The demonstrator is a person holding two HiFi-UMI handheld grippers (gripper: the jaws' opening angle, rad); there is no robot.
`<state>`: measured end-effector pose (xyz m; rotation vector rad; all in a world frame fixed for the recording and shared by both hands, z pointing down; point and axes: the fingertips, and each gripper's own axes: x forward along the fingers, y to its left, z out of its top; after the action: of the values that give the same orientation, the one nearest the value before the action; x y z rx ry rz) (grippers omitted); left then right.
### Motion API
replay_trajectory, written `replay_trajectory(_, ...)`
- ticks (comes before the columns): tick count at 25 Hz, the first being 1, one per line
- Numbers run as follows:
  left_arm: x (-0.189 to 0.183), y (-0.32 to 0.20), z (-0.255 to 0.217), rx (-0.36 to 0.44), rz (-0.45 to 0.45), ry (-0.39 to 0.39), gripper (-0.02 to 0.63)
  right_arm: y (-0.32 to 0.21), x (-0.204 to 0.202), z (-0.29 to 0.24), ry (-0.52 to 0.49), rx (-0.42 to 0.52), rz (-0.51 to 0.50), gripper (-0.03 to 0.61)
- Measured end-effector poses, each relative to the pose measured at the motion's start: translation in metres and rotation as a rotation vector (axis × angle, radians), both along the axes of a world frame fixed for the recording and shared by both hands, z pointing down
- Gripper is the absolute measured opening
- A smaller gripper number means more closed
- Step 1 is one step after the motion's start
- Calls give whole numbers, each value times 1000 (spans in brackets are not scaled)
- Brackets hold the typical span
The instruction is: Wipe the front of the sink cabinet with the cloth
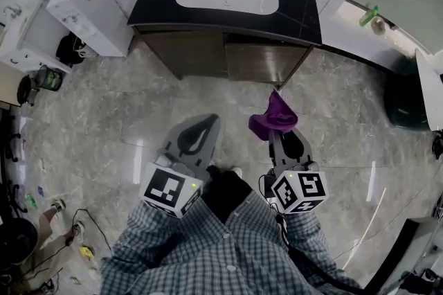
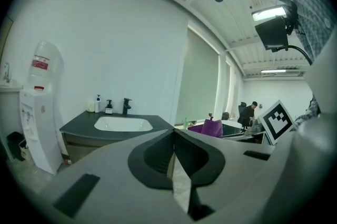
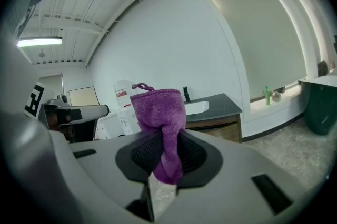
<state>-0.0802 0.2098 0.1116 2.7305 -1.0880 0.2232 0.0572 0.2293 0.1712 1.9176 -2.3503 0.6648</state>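
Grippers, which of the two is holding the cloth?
The right gripper: its jaws are shut on the purple cloth. The left gripper is shut with nothing between its jaws.

Blue-grey checked shirt; left gripper and right gripper both pale grey, black-lined jaws, black-and-white marker cubes on top.

Cloth lower end buried inside right gripper — counter bottles labels too small to read.
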Motion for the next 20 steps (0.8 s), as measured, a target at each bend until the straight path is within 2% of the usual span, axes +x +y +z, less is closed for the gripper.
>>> replay_trajectory(12,-13,-37,-2,-4,35,19,11,-25,-18,-16,19,21,-3,74)
replay_trajectory(20,-13,-43,-4,1,53,19,11,-34,-24,-18,40,18,-19,74)
